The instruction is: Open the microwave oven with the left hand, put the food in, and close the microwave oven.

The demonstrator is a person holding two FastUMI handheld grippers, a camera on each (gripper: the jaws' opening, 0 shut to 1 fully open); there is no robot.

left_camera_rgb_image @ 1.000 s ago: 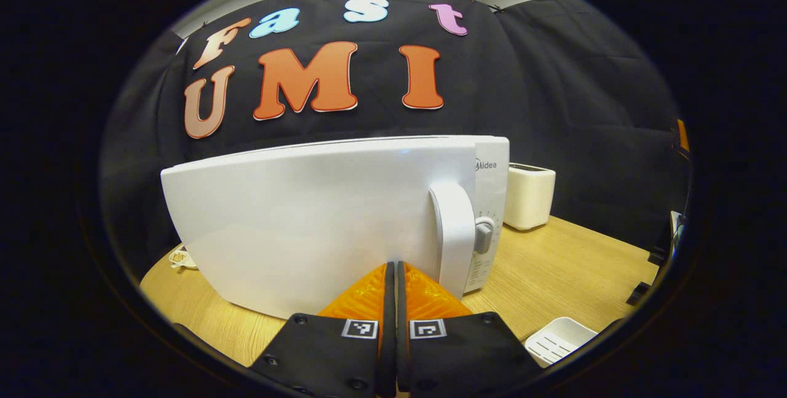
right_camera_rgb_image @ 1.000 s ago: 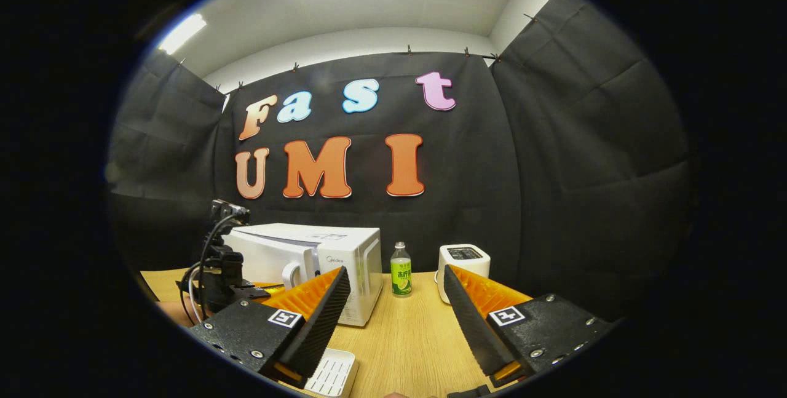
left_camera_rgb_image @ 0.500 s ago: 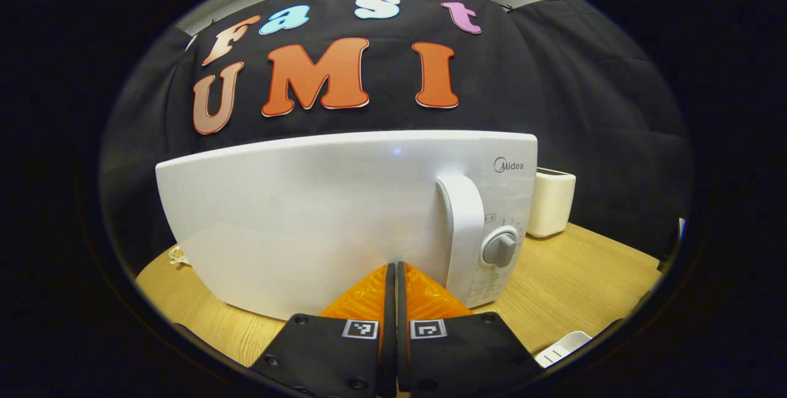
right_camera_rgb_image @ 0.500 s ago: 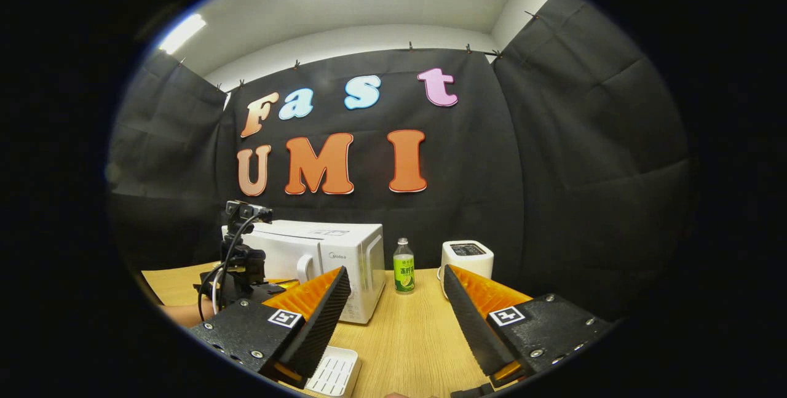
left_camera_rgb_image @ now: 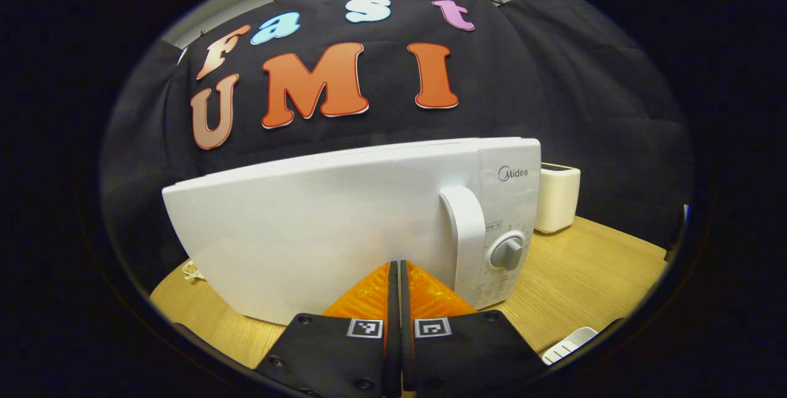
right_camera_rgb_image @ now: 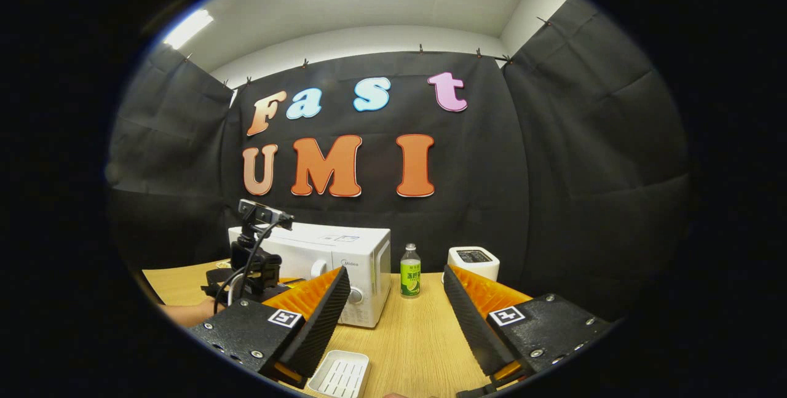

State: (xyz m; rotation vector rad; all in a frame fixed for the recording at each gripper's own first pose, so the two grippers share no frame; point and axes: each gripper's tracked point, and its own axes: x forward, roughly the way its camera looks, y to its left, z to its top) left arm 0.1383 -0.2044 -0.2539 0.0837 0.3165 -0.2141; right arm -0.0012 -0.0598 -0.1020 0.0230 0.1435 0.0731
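Now we see the microwave oven [left_camera_rgb_image: 344, 226] with its door flush against the body, while one second ago the door stood a little away from the control panel. The left gripper [left_camera_rgb_image: 395, 272] has its two fingers pressed together with nothing between them, and their tips are at the lower part of the door, just to the left of the door handle [left_camera_rgb_image: 466, 238]. We cannot tell if the tips really touch the door. Compared with the earlier frames, the dial [left_camera_rgb_image: 508, 253] is now seen more from the front and sits to the right of the handle.

From the left gripper view we also see a white toaster [left_camera_rgb_image: 556, 198] behind the oven on the right, the wooden table [left_camera_rgb_image: 584, 275], and the corner of a white tray [left_camera_rgb_image: 569, 344] low on the right.

The right gripper [right_camera_rgb_image: 396, 284] is wide open and holds nothing. It is raised a little more than before, and the tray [right_camera_rgb_image: 340, 375] shows more fully below its left finger. This view gives what the other cannot: the whole oven [right_camera_rgb_image: 344, 269] from farther off, ahead and to the left, with the left gripper [right_camera_rgb_image: 255, 262] and its cables in front of it, and a green-labelled bottle [right_camera_rgb_image: 410, 272] between the oven and the toaster [right_camera_rgb_image: 473, 261]. The food is not visible to us.
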